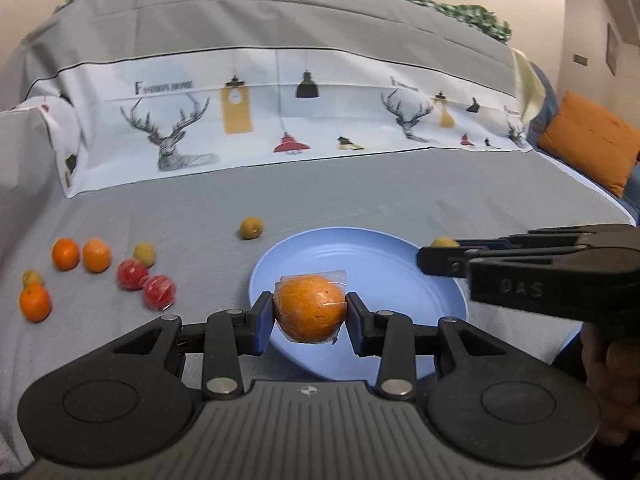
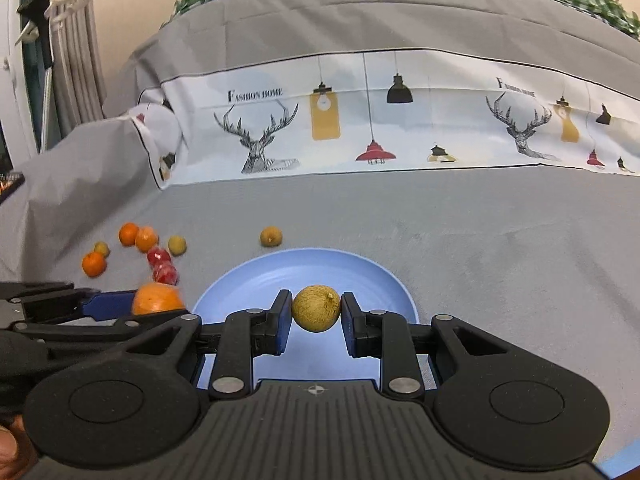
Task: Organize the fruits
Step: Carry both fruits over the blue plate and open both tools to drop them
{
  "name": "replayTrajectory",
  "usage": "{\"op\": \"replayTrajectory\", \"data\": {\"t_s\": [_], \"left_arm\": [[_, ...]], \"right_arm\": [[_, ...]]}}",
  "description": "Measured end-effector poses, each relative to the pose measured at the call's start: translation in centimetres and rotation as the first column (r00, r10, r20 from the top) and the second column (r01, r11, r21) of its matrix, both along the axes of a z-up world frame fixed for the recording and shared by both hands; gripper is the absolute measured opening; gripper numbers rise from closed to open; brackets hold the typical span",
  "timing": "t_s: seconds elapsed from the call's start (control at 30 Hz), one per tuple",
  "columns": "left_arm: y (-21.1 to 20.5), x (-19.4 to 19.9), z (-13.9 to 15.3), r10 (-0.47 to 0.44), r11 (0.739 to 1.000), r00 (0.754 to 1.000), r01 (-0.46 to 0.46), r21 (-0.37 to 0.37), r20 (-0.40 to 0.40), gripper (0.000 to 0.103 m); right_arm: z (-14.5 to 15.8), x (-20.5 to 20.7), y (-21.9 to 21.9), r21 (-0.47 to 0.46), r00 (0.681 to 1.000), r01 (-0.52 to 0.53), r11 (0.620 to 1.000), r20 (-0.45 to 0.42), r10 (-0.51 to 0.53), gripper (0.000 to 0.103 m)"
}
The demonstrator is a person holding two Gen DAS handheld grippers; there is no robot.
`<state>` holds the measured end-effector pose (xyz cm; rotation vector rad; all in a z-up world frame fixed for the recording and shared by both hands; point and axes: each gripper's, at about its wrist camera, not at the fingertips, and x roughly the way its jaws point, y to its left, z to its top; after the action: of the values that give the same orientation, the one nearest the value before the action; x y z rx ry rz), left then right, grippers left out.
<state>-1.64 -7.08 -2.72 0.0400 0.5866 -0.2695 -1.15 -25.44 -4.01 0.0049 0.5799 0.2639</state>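
The left gripper (image 1: 310,312) is clamped on an orange (image 1: 310,307) wrapped in clear film, its blue pads (image 1: 262,322) pressing both sides of the fruit. The right gripper (image 2: 316,314) grips a small yellow-brown fruit (image 2: 316,308) the same way. Both fruits hang over the blue plate (image 1: 360,256), which lies just ahead of and below each set of fingers on the grey cloth (image 1: 440,196). The plate looks bare inside, so the step in hand appears to be setting these two fruits down on it.

To do it well, each gripper should come low enough that its fruit rests on the plate before the grip lets go, since round fruit dropped from any height is likely to roll off the shallow rim. The two grippers stand close side by side, so keeping the fruits to separate halves of the plate would avoid a knock. The film on the orange may cling to a pad, so a slow release seems wise.

Well off to the left of both grippers, loose oranges (image 1: 65,254), red fruits (image 1: 132,275) and more yellow-brown ones (image 1: 251,228) wait on the cloth.
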Motion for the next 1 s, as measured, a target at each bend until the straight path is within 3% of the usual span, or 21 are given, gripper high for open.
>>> {"op": "replayTrajectory", "data": {"t_s": [1.0], "left_arm": [[-0.4, 0.4, -1.0, -0.048, 0.999, 0.999, 0.048, -0.014, -0.010, 0.042]], "right_arm": [[-0.8, 0.8, 0.6, -0.023, 0.999, 0.007, 1.000, -0.035, -0.008, 0.027]]}}
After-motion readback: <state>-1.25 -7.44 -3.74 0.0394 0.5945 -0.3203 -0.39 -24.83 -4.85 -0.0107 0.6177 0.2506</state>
